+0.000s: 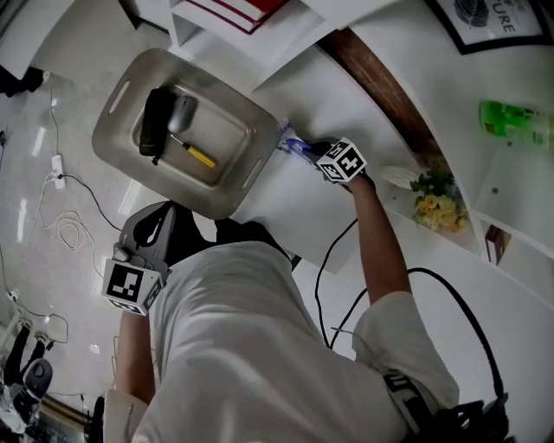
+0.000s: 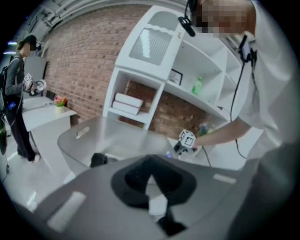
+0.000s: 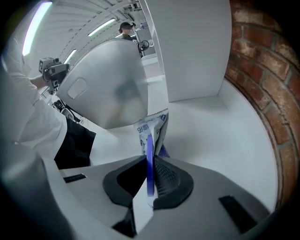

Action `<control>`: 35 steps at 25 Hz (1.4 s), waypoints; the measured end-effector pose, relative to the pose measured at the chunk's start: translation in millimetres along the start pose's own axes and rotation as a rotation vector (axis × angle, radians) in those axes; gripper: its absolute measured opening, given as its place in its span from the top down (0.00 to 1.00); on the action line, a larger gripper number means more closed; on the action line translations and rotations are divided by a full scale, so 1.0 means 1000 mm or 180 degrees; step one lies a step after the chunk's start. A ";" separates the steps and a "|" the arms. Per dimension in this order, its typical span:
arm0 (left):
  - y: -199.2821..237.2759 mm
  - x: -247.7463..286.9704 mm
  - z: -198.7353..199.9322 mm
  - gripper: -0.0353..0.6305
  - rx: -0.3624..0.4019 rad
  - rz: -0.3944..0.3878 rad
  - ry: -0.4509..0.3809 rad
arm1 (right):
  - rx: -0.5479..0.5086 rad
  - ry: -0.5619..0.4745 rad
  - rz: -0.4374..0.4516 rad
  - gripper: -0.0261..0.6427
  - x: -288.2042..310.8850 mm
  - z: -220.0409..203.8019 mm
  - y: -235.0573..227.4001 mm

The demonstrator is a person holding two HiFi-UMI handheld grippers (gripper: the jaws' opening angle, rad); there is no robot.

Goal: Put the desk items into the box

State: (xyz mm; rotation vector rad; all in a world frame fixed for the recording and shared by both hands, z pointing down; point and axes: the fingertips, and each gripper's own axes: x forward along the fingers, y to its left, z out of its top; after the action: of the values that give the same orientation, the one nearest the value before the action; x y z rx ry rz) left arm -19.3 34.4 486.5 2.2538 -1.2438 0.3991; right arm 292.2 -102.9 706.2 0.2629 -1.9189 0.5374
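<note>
Though illegible, blue print on packet (image 3: 152, 127) in right gripper (image 3: 149, 164).

The only letters that read clearly are "URE", in dark capitals on the white face of a black-framed picture (image 1: 495, 24) at the top right of the head view; the rest of the word is out of view. The packet (image 3: 152, 125) between the jaws of the right gripper (image 3: 151, 161) carries blue print, too small and creased to read. The cube (image 1: 344, 161) on that gripper and the cube (image 1: 132, 286) on the left gripper (image 2: 150, 174) bear black-and-white square code patterns, not letters. The green bottle (image 1: 512, 121) has a blurred, unreadable label.
</note>
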 end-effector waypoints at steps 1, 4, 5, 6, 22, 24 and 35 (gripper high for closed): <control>-0.001 0.000 0.000 0.94 0.0015 -0.0036 -0.0003 | 0.0009 -0.0040 -0.0046 0.92 -0.005 0.002 0.002; -0.005 0.002 0.001 0.94 0.0073 -0.0143 0.0018 | 0.0006 -0.0167 -0.0159 0.92 -0.023 0.010 0.010; -0.006 0.003 0.003 0.94 0.0091 -0.0171 0.0020 | 0.0001 -0.0199 -0.0185 0.92 -0.028 0.012 0.013; -0.007 0.004 0.004 0.94 0.0110 -0.0197 0.0018 | -0.0006 -0.0227 -0.0210 0.92 -0.033 0.015 0.015; -0.013 0.028 0.038 0.94 0.0360 -0.0601 -0.0125 | 0.0138 -0.0650 -0.0790 0.92 -0.113 0.039 0.037; -0.012 0.030 0.042 0.94 0.0387 -0.0640 -0.0139 | 0.0145 -0.0724 -0.0883 0.92 -0.125 0.045 0.040; -0.007 0.035 0.049 0.94 0.0514 -0.0842 -0.0106 | 0.0013 -0.1014 -0.1070 0.92 -0.165 0.088 0.076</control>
State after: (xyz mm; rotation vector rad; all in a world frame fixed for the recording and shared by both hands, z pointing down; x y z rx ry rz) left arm 5.5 -14.3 461.5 2.5306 -0.9398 0.3737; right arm 254.1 -89.4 508.4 0.6940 -2.1193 0.2859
